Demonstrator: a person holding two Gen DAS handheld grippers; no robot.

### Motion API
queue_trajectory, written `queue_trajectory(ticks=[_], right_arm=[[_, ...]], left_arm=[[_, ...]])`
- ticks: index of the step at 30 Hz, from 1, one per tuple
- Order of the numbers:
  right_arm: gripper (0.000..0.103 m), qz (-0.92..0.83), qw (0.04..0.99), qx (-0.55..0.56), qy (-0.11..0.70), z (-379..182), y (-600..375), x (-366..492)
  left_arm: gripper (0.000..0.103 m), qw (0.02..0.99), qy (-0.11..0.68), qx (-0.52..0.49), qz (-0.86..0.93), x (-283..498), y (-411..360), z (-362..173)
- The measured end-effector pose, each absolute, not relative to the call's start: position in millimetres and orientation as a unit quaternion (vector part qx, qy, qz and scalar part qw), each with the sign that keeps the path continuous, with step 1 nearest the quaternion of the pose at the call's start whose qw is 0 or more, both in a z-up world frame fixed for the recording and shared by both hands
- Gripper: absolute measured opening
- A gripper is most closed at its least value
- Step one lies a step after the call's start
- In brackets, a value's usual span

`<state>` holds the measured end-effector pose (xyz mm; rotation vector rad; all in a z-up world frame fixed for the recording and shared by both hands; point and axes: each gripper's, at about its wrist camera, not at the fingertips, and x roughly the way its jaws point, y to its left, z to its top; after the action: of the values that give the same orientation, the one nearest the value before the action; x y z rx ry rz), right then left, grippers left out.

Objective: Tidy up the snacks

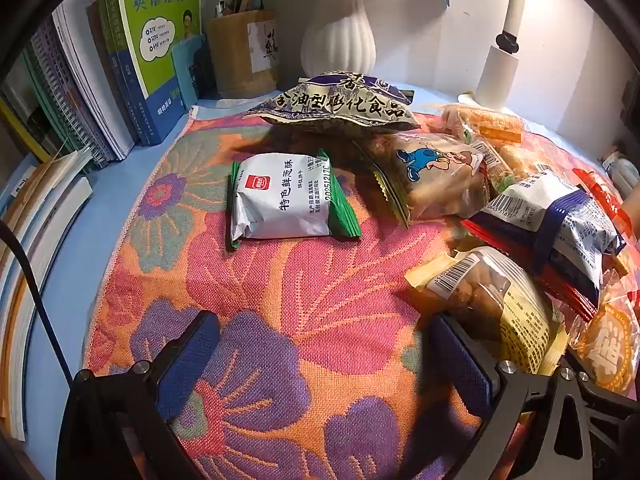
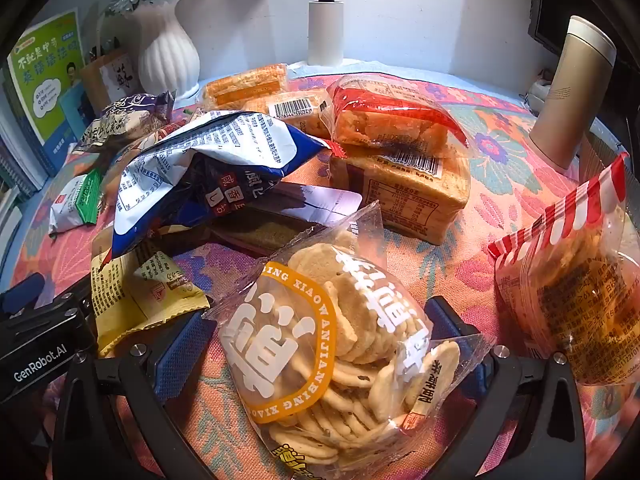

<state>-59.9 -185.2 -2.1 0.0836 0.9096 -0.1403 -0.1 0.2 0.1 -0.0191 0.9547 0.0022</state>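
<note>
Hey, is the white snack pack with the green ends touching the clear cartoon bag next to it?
Apart. The left wrist view shows bare cloth between the white pack and the cartoon bag.

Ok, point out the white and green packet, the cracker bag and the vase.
White and green packet (image 1: 280,200), left wrist view, white face.
Cracker bag (image 2: 340,344), right wrist view, clear front.
Vase (image 1: 340,36), left wrist view, ribbed body.

Looks like a home study desk: upright books (image 1: 120,60) at the wall, pen holder (image 1: 244,52), white vase (image 1: 340,36) with flowers, lamp base (image 2: 326,32), floral cloth (image 1: 280,280), probably a thermos (image 2: 576,92).
</note>
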Motion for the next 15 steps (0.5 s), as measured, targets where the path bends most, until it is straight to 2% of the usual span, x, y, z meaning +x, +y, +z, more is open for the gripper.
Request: queue_trajectory(ticks=[15], right_arm=[[0.103,-0.068,0.895,0.039,0.439,-2.3,-185.1,-59.9]], left_arm=[[0.103,0.887,0.461,-0.007,0.002,0.0,0.1,0.0]])
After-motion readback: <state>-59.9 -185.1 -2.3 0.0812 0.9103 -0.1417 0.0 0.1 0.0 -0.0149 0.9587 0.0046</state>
